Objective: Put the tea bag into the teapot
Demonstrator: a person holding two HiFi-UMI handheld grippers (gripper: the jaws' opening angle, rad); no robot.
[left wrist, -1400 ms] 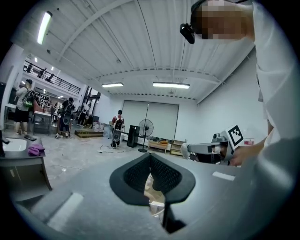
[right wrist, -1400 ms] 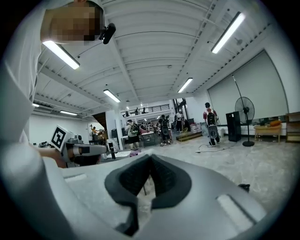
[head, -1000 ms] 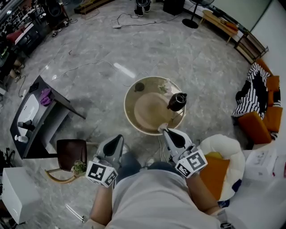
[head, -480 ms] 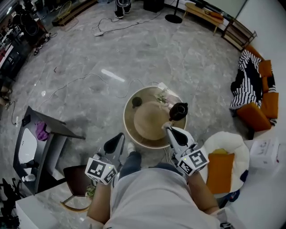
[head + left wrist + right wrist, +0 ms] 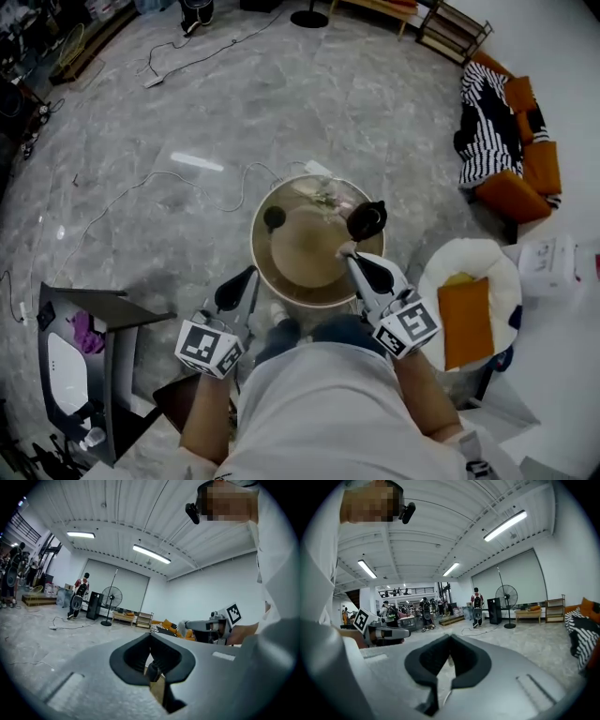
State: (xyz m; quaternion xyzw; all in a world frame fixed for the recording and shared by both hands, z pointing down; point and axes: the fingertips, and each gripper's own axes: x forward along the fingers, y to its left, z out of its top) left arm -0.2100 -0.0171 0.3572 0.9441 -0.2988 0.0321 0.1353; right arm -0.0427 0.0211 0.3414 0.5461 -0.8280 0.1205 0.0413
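Note:
A black teapot (image 5: 366,220) stands on the right part of a round tan table (image 5: 281,281). A small dark cup (image 5: 274,217) stands at the table's left. My right gripper (image 5: 348,254) is over the table's right front edge, just short of the teapot. It is shut on a small white piece, apparently the tea bag (image 5: 343,248). My left gripper (image 5: 250,274) hangs shut at the table's left front edge with nothing in it. In the left gripper view the jaws (image 5: 151,637) meet, and so do the right gripper's (image 5: 450,638).
A small pale item (image 5: 322,195) lies at the table's far edge. A white round seat with an orange cushion (image 5: 466,319) is at the right, a dark stand (image 5: 84,328) at the left. A cable (image 5: 187,178) runs over the grey floor.
The whole view has shifted as the person stepped toward the table. Both grippers came closer to it, and the right one now reaches nearer the teapot, still shut.

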